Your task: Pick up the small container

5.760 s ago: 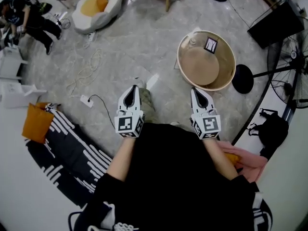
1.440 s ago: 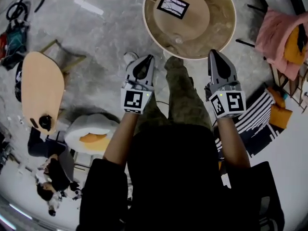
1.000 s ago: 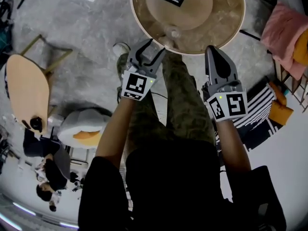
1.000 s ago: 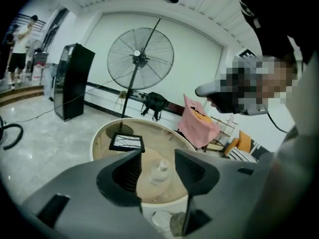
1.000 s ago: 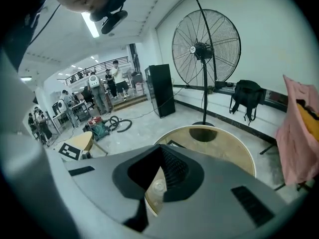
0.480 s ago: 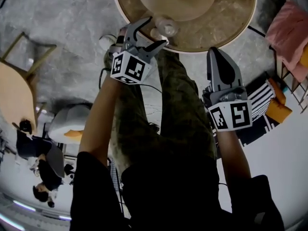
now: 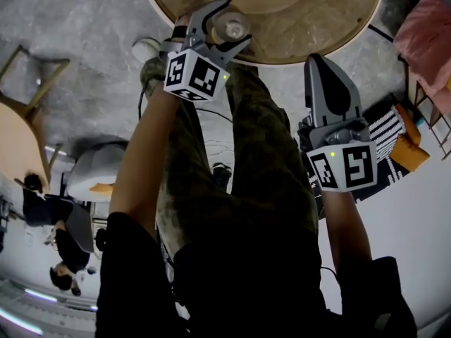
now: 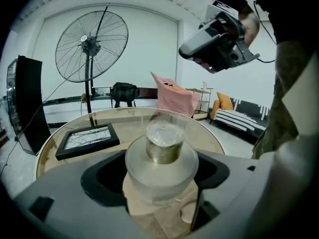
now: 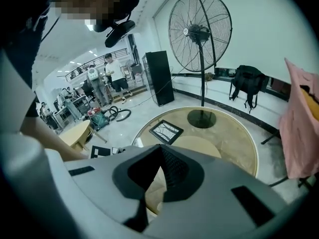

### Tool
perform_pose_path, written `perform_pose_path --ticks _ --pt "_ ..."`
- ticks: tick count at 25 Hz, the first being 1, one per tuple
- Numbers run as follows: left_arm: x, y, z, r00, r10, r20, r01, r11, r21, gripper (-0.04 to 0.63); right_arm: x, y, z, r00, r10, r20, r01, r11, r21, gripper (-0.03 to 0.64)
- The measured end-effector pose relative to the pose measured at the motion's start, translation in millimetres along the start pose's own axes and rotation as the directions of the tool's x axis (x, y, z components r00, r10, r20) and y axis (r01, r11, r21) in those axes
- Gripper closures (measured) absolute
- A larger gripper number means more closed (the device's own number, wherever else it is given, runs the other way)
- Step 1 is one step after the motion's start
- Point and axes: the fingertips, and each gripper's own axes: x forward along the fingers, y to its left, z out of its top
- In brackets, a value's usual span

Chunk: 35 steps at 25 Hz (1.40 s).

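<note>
Bright, even indoor light; strong fisheye bending and dark corners in both gripper views; the close small container [image 8: 162, 156] looks soft.

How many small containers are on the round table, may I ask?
1: the small container stands at the table's near edge, between the left gripper's jaws, which have just been opening. Others may be hidden.
</note>
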Motion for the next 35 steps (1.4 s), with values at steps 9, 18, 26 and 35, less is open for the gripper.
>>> perform_pose_path --ticks 9,18,26,35 --pt "24.0 -1.2 -1.6 0.999 0.036 -0.01 -0.036 0.999 0.014 0.221 -6.9 -25.2 -17.2 1.0 -0.011 -0.017 0.012 1.0 0.029 0.603" --pt "20.9 2.8 1.1 1.0 0.014 -0.012 -0.014 1.0 -0.015 0.241 -10.1 -23.9 -32.4 0.999 -0.019 -0.034 0.021 0.998 0.061 0.603" --pt "-5.1 7.8 54.1 0.999 0.042 0.034 -0.041 0.998 -0.05 0.242 -31.9 -25.7 -24.3 0.999 -0.048 -0.007 0.049 0.994 0.099 0.603" --pt "-94.0 23.6 186.0 0.995 0.067 0.075 -0.065 0.998 -0.02 0.242 -83.4 -24.4 69.3 0.98 -0.138 0.142 0.118 0.983 0.142 0.603"
